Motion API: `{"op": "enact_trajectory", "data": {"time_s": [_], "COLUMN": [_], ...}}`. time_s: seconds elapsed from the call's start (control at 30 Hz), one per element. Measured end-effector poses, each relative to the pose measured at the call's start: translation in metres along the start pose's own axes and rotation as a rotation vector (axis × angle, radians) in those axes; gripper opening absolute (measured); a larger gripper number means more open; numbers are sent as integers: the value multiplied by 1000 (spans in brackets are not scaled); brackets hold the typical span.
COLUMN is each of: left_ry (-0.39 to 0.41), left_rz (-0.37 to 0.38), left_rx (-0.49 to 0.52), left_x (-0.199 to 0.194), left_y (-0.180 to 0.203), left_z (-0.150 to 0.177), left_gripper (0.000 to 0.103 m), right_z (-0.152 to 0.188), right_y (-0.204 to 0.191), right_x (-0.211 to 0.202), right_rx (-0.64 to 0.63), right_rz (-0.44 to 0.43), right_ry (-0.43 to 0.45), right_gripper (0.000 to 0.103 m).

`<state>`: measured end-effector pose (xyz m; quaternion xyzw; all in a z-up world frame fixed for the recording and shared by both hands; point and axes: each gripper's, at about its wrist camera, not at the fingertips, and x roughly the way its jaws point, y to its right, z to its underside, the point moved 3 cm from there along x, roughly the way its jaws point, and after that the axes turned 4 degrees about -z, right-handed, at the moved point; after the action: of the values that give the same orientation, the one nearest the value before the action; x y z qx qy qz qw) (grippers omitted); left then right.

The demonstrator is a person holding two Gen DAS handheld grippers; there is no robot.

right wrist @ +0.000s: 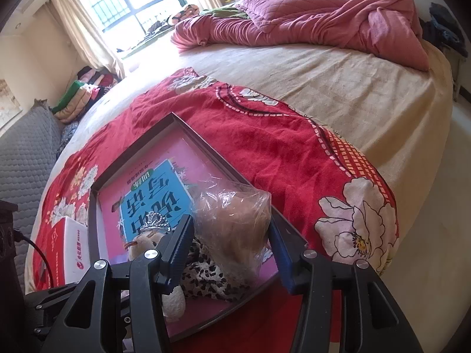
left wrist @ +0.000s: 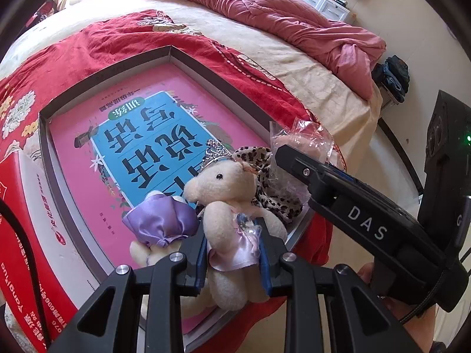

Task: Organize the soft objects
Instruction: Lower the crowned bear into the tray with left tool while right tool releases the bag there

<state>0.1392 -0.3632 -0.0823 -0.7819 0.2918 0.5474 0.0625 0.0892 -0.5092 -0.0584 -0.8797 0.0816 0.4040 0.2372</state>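
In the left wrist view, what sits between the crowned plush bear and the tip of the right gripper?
A leopard-print fabric piece lies between the crowned plush bear and the right gripper, with the clear plastic bag just behind it; the left wrist view shows this.

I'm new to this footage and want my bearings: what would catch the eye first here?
The cream teddy in a lilac dress, pinched in the left claw over the tray, stands out most. Under it lies a pink book with a blue panel, filling the tray on a red floral blanket. The right claw straddles a plastic-bagged toy at the tray's near corner; a rumpled pink quilt lies at the far end of the bed.
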Motion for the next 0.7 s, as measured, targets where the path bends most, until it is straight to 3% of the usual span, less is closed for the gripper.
{"op": "enact_trajectory", "data": {"time_s": [0.7], "left_ry": [-11], "left_rz": [-4], "left_rx": [-16], "left_x": [1], "left_y": [-3], "left_z": [1], "left_gripper": [31], "right_z": [6], "right_y": [0], "right_x": [-15], "right_rx": [-12], "right_rz": [34], "right_ry": [17], "right_gripper": [65]}}
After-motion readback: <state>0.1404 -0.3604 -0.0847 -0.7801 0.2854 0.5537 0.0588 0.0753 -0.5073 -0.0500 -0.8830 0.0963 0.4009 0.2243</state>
